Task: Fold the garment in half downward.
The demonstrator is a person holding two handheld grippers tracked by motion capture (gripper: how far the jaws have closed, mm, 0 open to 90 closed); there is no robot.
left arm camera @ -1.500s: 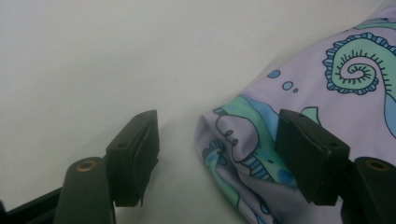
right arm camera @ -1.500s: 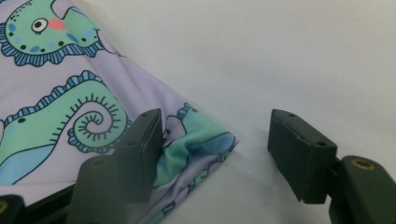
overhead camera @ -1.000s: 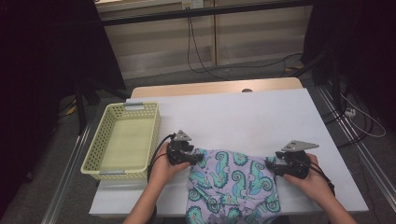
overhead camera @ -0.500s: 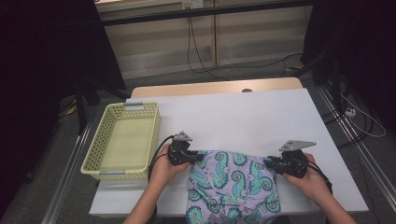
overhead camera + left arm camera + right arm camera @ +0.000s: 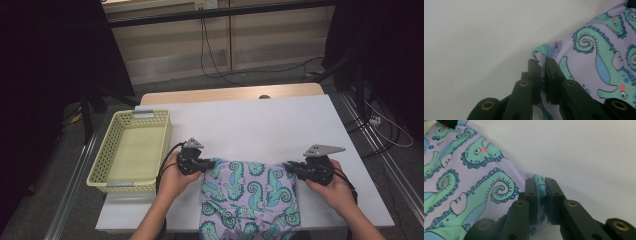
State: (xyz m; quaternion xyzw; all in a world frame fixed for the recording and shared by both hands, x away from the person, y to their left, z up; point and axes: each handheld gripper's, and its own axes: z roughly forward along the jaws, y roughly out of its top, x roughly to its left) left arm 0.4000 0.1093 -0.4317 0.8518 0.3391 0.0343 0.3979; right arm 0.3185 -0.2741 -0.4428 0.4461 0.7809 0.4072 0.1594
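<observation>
"Where was the cloth?"

"The purple seahorse cloth (image 5: 250,192) lay at the near edge of the white table (image 5: 250,125), between the two hands. Its bottom part ran off the picture, so nobody could see how far it hung down."

"What did the left gripper (image 5: 206,164) do?"

"Its jaws were squeezed onto the cloth's left top corner. In the left gripper view, only a little bit of cloth (image 5: 594,57) poked up between them."

"And the right gripper (image 5: 291,167)?"

"It pinched the right top corner the same way. The pinched bit was mostly hidden between the black jaws."

"Anything else?"

"A yellow basket (image 5: 131,150) stood on the left. The room behind was too dark to make out."
</observation>
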